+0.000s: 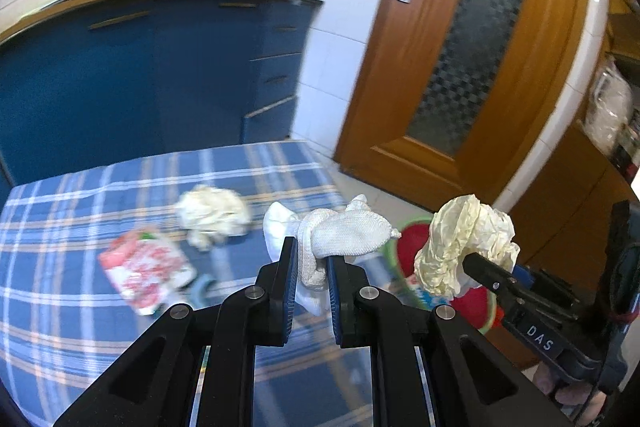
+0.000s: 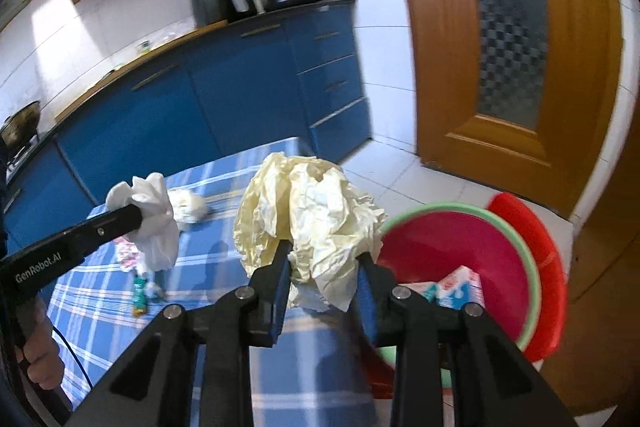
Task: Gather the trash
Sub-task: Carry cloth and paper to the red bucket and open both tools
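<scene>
Left wrist view: the left gripper (image 1: 312,263) sits at the bottom centre, its jaws squeezed nearly together on a white crumpled tissue (image 1: 340,233), which bulges out above and to the right of the fingertips. Part of the tissue drops between the jaws and is hidden there. At the right edge the right gripper (image 1: 466,261) comes in sideways, pinching a wad of pale yellow paper (image 1: 466,243); only one of its fingers shows, the other is behind the paper. Behind both wads a red basin (image 1: 412,243) with a green rim is mostly covered. On the blue checked tablecloth (image 1: 80,327), centre left, lie another crumpled wad (image 1: 214,217) and a red-and-white wrapper (image 1: 146,269), both blurred.

Right wrist view: the right gripper (image 2: 324,259) at bottom centre is clamped on the yellow paper (image 2: 308,215), which spreads wide and hides the fingertips. The red basin (image 2: 460,251) shows at the lower right beyond the table edge, a printed packet (image 2: 456,287) inside it partly cut off by the gripper. At the left, the left gripper (image 2: 140,217) holds the white tissue (image 2: 154,223); its tip is buried in it. A hand (image 2: 38,351) grips its handle at the frame edge.
</scene>
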Demonstrator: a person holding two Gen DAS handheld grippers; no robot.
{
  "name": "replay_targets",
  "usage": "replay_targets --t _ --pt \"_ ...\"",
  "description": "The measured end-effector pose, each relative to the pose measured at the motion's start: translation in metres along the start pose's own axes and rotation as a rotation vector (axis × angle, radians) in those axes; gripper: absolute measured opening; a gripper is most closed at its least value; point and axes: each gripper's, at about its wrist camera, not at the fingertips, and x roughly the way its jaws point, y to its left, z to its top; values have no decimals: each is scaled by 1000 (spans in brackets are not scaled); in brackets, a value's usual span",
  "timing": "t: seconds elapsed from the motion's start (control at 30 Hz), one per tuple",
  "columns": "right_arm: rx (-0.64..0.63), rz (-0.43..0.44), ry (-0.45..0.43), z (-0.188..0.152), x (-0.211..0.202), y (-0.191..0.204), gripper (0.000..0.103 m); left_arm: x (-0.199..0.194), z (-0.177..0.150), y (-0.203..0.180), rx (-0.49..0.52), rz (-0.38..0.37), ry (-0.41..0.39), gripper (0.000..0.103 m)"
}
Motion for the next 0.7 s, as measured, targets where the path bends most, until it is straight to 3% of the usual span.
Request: replay_targets --t 0.43,0.7 --pt "106 -143 1 -19 -8 -81 33 61 0 -91 71 -129 80 14" --pt "143 -183 48 -30 10 -118 34 111 -8 -128 112 -154 160 14"
